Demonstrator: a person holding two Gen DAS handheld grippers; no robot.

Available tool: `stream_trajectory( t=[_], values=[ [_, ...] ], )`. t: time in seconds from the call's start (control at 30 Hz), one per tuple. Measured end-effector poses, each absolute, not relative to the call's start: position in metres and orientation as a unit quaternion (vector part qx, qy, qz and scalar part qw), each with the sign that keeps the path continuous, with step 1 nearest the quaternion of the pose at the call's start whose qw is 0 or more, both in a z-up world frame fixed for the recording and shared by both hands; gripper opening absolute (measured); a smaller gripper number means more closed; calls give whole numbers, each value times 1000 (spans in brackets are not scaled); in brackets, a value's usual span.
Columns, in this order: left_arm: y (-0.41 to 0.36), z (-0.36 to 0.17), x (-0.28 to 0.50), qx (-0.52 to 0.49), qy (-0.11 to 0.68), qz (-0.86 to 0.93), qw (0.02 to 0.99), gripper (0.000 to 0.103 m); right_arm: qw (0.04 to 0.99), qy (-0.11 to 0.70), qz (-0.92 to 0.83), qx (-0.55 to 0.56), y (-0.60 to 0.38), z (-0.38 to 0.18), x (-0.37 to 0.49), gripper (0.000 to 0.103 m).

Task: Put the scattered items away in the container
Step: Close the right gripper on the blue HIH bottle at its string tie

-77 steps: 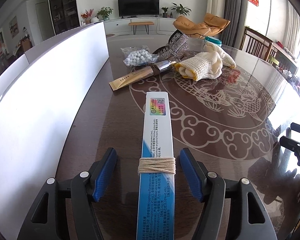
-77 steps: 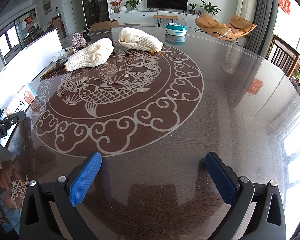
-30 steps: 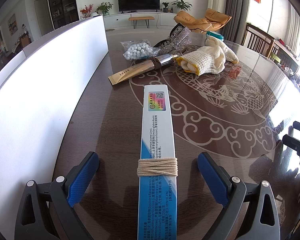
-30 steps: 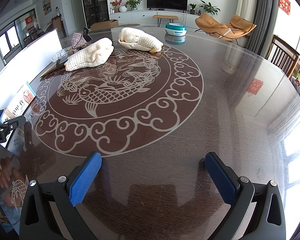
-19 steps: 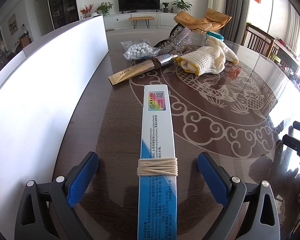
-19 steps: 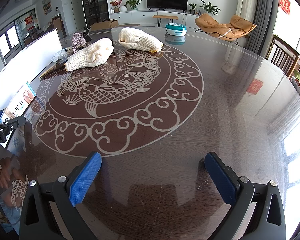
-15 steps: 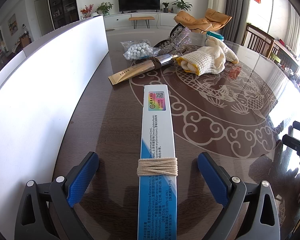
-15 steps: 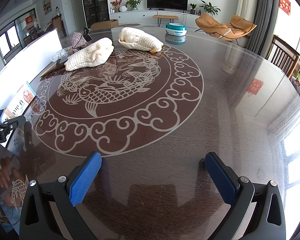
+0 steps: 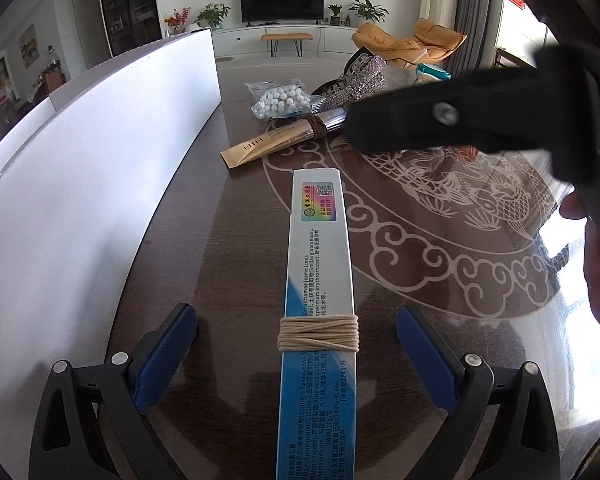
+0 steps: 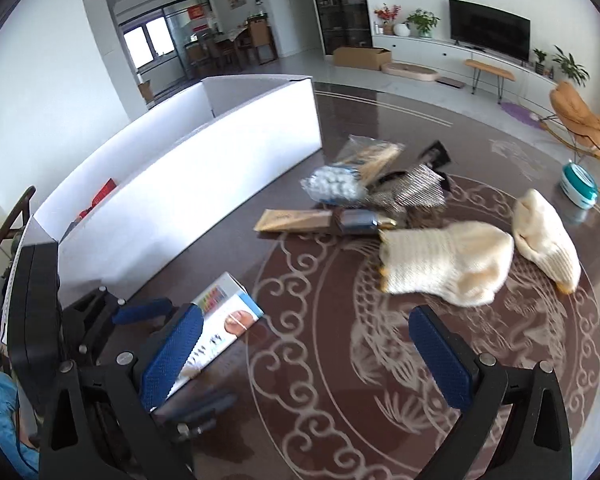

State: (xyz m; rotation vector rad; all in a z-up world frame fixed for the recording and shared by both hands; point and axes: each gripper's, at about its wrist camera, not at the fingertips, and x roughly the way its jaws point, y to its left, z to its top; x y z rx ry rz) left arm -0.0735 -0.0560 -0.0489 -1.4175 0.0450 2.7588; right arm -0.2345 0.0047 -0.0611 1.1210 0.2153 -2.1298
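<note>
left gripper [image 9: 296,344] fingers wide | box [image 9: 318,280] between, untouched (twine-wrapped) | right gripper [image 10: 306,354] fingers wide, empty

The long blue-and-white carton bound with beige twine [image 9: 318,312] lies on the dark patterned tabletop [image 9: 428,248] at lower centre of the left wrist view, between the left gripper's [image 9: 296,354] spread fingers. The white rectangular container [image 10: 204,168] fills the frame's left. Behind the carton, upper centre, lies the flat tan packet [image 9: 272,142], with the clear bag of white beads [image 9: 282,100] beyond it. In the right wrist view, two cream knitted gloves [image 10: 452,264] lie at right of centre.
</note>
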Motion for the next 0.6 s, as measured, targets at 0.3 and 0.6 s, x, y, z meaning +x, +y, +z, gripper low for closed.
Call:
stream_trajectory(
  t=[0.3,0.6],
  values=[
    [-50,-52,-73,-457,15,889,20,102,318,117,-826,451,-55,-83,-304,99],
    [-41,-56,-75,-457,15,889,21,102,291,172,-812,476,-11,-112,-291,74]
  ],
)
